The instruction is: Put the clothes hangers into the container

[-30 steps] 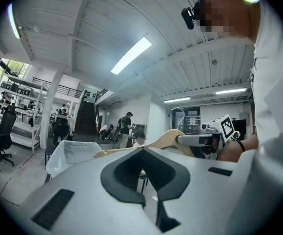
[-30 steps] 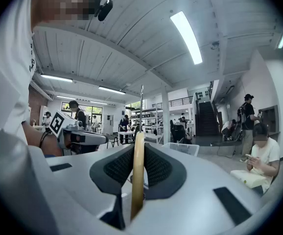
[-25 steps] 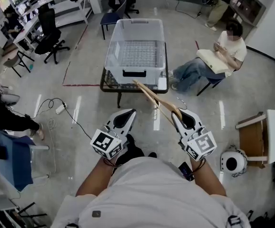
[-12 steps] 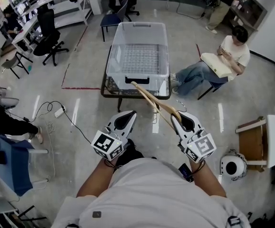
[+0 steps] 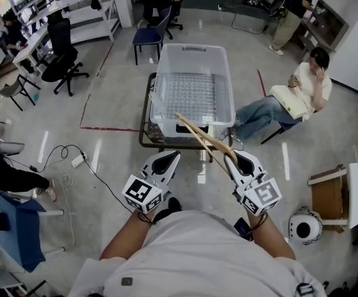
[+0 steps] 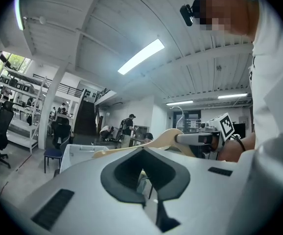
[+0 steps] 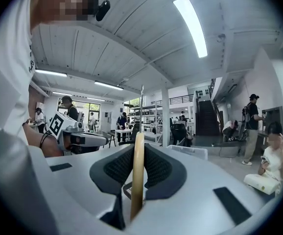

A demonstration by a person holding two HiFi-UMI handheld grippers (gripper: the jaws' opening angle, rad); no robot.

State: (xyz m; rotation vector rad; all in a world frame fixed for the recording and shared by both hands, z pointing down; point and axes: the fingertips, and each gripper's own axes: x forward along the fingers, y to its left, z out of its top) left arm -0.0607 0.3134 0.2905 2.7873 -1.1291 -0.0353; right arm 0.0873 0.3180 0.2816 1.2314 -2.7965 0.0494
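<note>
Hanger (image 5: 202, 138) sits edge-on between the right claw's (image 5: 233, 158) pads, pinched tight. It sticks out forward-left past the tips, and in the head view its far end overlaps the near wall of the container (image 5: 160, 98) on the table (image 5: 145, 136). Left claw (image 5: 170, 158) is pressed together on nothing, just left of the hanger.

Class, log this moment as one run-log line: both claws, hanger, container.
left claw: shut, empty | right claw: shut on wooden hanger | container: clear, empty, ahead on low table
</note>
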